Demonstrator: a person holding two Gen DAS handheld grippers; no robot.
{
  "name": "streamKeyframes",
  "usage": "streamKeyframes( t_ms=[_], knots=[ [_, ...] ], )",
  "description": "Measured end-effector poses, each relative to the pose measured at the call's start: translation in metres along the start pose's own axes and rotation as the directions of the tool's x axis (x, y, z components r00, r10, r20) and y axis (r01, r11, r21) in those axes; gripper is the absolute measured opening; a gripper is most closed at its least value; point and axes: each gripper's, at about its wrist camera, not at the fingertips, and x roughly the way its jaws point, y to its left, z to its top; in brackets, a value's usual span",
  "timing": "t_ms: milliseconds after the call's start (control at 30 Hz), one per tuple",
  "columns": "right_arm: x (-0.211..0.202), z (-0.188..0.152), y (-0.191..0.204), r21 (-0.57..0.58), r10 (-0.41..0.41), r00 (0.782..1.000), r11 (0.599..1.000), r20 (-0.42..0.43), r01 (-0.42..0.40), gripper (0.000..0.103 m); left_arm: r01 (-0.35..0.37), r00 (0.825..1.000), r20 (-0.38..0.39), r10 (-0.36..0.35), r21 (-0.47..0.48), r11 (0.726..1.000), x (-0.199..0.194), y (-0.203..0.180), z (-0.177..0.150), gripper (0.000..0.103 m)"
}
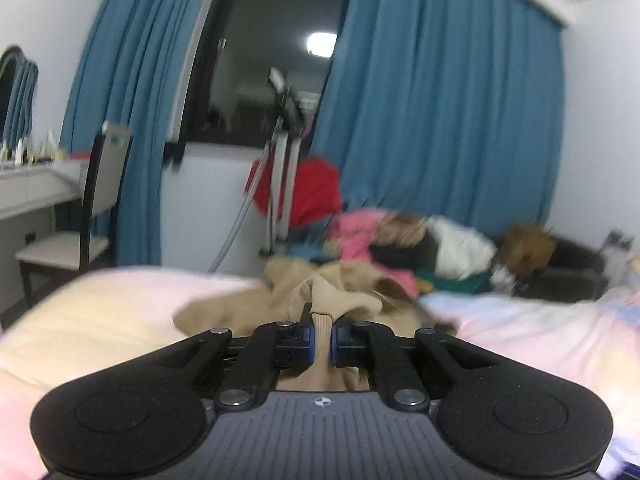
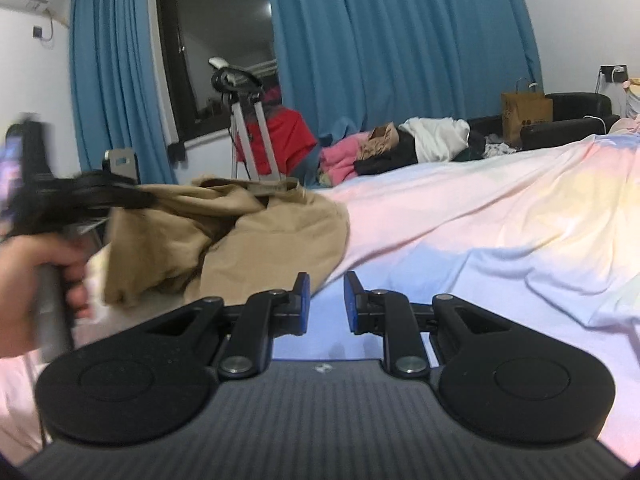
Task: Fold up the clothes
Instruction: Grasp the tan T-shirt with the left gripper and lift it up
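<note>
1. Left gripper (image 1: pixel 322 334): jaws nearly shut, blue pads pinching a ribbed tan edge of the garment (image 1: pixel 320 300); cloth passing between the fingers and back under the tool.
2. Same gripper in the right wrist view (image 2: pixel 128 200): blurred, at 9 o'clock, tip buried in the garment's upper left edge; a hand (image 2: pixel 36 276) wrapped around its grey handle below.
3. Right gripper (image 2: pixel 327 300): jaws partly open, a clear gap between the blue pads, nothing held; only pale blue sheet showing through the gap.
4. Garment (image 2: pixel 240 236): tan, crumpled in a heap on the bed, at 10 o'clock from the right gripper, its lower right hem just beside the left fingertip; touching or not, cannot tell.
5. Bed (image 2: pixel 480 220): pastel sheet in pink, yellow and blue, wrinkled, filling the 3 o'clock side of the right wrist view.
6. Clothes pile (image 2: pixel 400 148): pink, black, white and brown pieces, beyond the bed at 12 to 1 o'clock, well apart from the garment.
7. Tripod (image 2: pixel 248 128): silver legs, at 11 o'clock behind the garment, red cloth (image 2: pixel 288 136) beside it.
8. Curtains (image 2: pixel 400 40): blue, either side of a dark window (image 2: pixel 216 40).
9. Paper bag (image 2: pixel 524 116): brown, at 2 o'clock, against a black sofa (image 2: pixel 576 116).
10. Chair (image 1: pixel 96 200): at 9 o'clock in the left wrist view, next to a white desk (image 1: pixel 32 192).
</note>
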Motion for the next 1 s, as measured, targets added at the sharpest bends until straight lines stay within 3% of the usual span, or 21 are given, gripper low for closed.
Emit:
streamKeyframes(
  t_ms=[100,400,533,600,733,867,1000],
  knots=[
    [-0.008,0.007,0.003,0.003,0.007,1.0,1.0,0.021,-0.007,0.021,0.042,0.997,0.064,-0.043,0.021,0.999,-0.057,0.002,0.015,0.007],
    [-0.068,0.026,0.03,-0.093,0.092,0.992,0.992,0.09,-0.084,0.022,0.114,0.983,0.144,-0.115,0.014,0.993,-0.231,0.015,0.04,0.006],
    [-0.092,0.026,0.043,-0.106,0.14,0.988,0.986,0.066,-0.132,0.022,0.121,0.974,0.195,-0.117,-0.01,0.993,-0.294,0.032,0.045,0.007],
    [-0.099,0.022,0.049,-0.088,0.172,0.985,0.982,0.021,-0.17,0.022,0.101,0.975,0.202,-0.094,-0.022,0.995,-0.308,0.04,0.041,0.007],
    [-0.099,0.009,0.062,-0.067,0.229,0.967,0.969,-0.114,-0.237,0.022,0.028,0.991,0.135,-0.016,-0.085,0.996,-0.308,0.069,0.026,0.007],
    [-0.092,-0.01,0.076,-0.094,0.263,0.934,0.952,-0.241,-0.292,0.024,-0.062,0.996,0.06,0.071,-0.137,0.989,-0.294,0.103,0.012,0.007],
    [-0.068,-0.022,0.089,-0.11,0.282,0.888,0.933,-0.363,-0.342,0.038,-0.161,0.987,-0.012,0.162,-0.187,0.969,-0.278,0.133,-0.003,0.007]
  ],
)
